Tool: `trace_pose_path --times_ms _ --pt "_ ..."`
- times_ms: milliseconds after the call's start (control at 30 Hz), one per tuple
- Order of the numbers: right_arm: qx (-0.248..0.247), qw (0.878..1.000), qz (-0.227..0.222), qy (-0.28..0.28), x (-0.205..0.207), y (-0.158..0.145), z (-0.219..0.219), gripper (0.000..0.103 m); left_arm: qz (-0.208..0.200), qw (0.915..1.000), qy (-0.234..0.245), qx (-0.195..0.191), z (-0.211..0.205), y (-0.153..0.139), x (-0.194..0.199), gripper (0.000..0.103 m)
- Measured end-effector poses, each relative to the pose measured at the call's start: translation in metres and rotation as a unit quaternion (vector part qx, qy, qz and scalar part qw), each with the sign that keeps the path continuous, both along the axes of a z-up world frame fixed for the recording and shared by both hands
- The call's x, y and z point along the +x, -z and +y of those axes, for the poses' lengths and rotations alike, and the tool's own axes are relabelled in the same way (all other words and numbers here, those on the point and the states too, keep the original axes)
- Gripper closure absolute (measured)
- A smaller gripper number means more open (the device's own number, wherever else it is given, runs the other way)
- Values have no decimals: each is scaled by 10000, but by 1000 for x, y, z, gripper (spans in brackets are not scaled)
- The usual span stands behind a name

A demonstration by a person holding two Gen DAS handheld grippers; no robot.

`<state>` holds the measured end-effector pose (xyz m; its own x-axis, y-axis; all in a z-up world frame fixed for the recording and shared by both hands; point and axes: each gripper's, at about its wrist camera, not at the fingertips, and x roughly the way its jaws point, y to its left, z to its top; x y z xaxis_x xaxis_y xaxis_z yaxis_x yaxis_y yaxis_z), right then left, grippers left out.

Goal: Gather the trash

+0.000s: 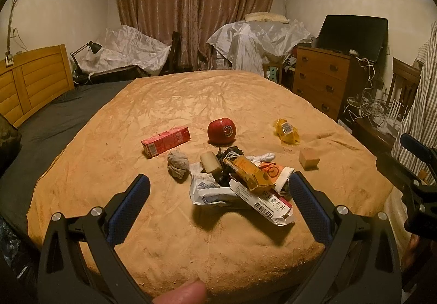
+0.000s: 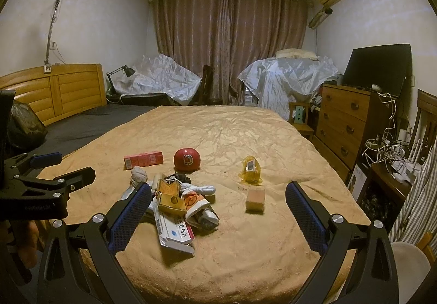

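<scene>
Trash pile (image 1: 240, 181) is heaped on the tan blanket (image 1: 191, 101), well inside its near edge. Left gripper (image 1: 218, 194) and right gripper (image 2: 218, 200) are both held spread, nothing pinched. Bare blanket is seen behind the pile; a red ball (image 1: 221, 131), possibly an apple, sits just beyond it.

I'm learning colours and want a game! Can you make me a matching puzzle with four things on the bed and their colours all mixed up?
Things:
1. round ball
2. long carton
3. crinkly wrapper
4. little block

Colours:
A. yellow
B. tan
C. dark red
D. pinkish red

Pairs: 1-C, 2-D, 3-A, 4-B
</scene>
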<state>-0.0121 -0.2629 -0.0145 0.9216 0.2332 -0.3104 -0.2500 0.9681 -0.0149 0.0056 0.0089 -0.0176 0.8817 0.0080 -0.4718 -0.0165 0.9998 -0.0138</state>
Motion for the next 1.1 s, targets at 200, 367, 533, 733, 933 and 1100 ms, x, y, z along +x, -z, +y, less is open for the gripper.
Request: trace_pose_path --times_ms 200,367,533,733,933,1100 --pt "0 10000 12 -3 2 6 1 5 15 10000 -4 11 2 7 0 5" --pt "-8 10000 17 2 2 6 1 5 26 10000 1 11 2 6 1 5" --pt "-5 10000 26 -2 3 6 1 5 37 10000 -2 21 -2 13 3 5" --pt "-10 10000 38 0 2 4 1 5 49 10000 -12 24 -2 13 3 5" --pt "-14 10000 44 2 6 11 0 5 63 10000 -6 24 -2 19 4 5" --pt "-13 10000 48 -1 6 12 0 5 77 10000 -9 25 -2 18 4 5"
